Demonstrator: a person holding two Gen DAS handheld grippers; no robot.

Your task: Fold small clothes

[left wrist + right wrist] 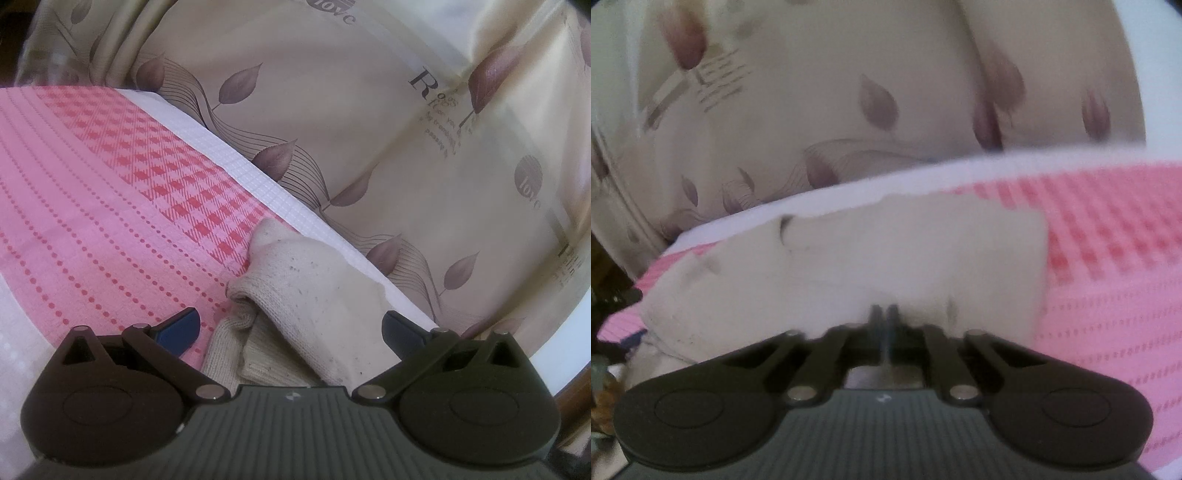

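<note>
On the pink checked cloth (110,177), near its white edge: cream knit garment (314,295), bunched, part doubled over. L tool (291,328) wide open, straddling garment, gripping nothing. R tool (884,314) pinched together on the garment's near edge; R view blurred. Judgement: fold under way, not finished — layers uneven, need squaring & flattening. Leaf-print fabric (369,110) behind.

One cream sock (314,295), one pink cloth (92,184).
</note>
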